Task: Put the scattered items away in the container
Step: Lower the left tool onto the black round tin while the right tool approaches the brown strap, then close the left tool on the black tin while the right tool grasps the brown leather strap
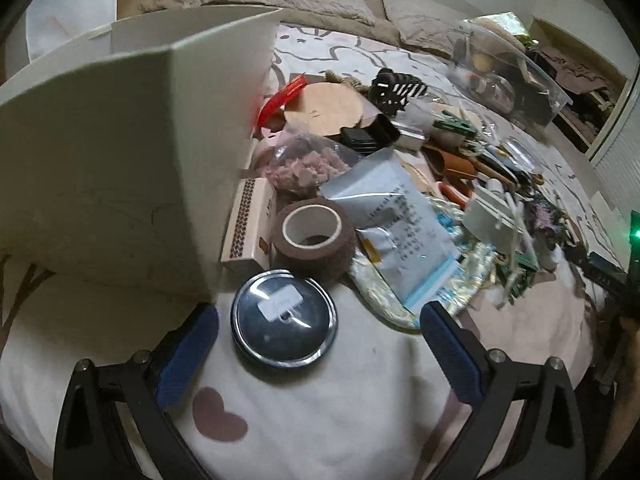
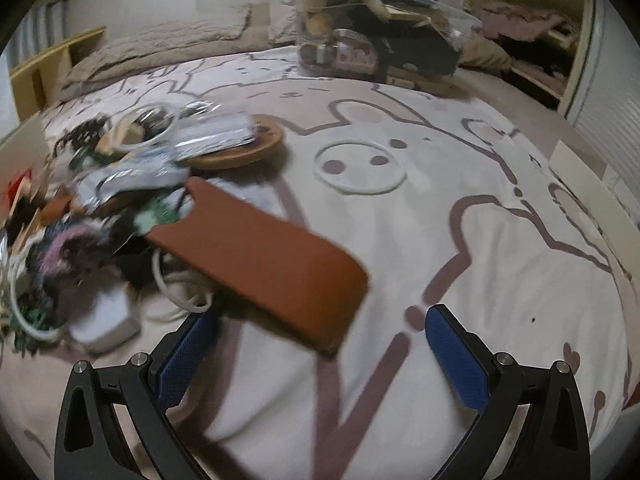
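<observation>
In the left wrist view my left gripper is open just above the bedspread, and a round metal tin with a clear lid lies flat between its blue pads without touching them. A tall white box stands close on the left. Behind the tin lie a brown tape roll, a silver pouch and a heap of small items. In the right wrist view my right gripper is open; the near corner of a brown leather case lies between its fingers, untouched.
A clear plastic bin holding several things stands at the far side of the bed. A white cable and charger lie left of the case. A wooden dish sits further back. Pillows line the headboard.
</observation>
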Demonstrator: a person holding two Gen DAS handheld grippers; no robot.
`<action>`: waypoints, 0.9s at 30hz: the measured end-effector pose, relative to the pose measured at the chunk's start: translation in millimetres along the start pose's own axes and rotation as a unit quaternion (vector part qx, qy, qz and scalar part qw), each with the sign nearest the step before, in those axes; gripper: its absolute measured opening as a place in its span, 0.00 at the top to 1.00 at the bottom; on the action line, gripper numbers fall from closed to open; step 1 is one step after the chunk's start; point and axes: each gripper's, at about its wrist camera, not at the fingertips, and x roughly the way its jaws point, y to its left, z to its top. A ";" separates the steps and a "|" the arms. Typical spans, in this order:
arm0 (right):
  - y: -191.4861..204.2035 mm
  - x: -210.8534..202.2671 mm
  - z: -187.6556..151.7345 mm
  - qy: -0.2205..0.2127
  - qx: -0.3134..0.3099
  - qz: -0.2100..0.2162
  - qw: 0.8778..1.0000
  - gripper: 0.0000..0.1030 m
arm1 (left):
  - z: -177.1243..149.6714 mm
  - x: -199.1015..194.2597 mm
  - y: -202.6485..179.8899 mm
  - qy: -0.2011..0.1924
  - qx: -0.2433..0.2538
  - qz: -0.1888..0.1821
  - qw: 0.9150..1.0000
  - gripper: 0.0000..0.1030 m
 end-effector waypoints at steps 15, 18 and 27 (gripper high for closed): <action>-69.2 6.9 9.8 -0.019 0.130 0.016 0.991 0.00 | -3.9 -5.2 9.7 -0.005 -0.006 -0.010 1.000 0.31; -67.5 2.1 5.8 -0.029 0.131 0.025 0.991 0.00 | -3.4 -3.8 7.7 -0.004 -0.001 -0.007 1.000 0.36; -59.1 -7.4 2.1 -0.058 0.123 0.064 0.989 0.00 | -6.7 -6.5 -3.3 -0.014 0.015 -0.020 1.000 0.51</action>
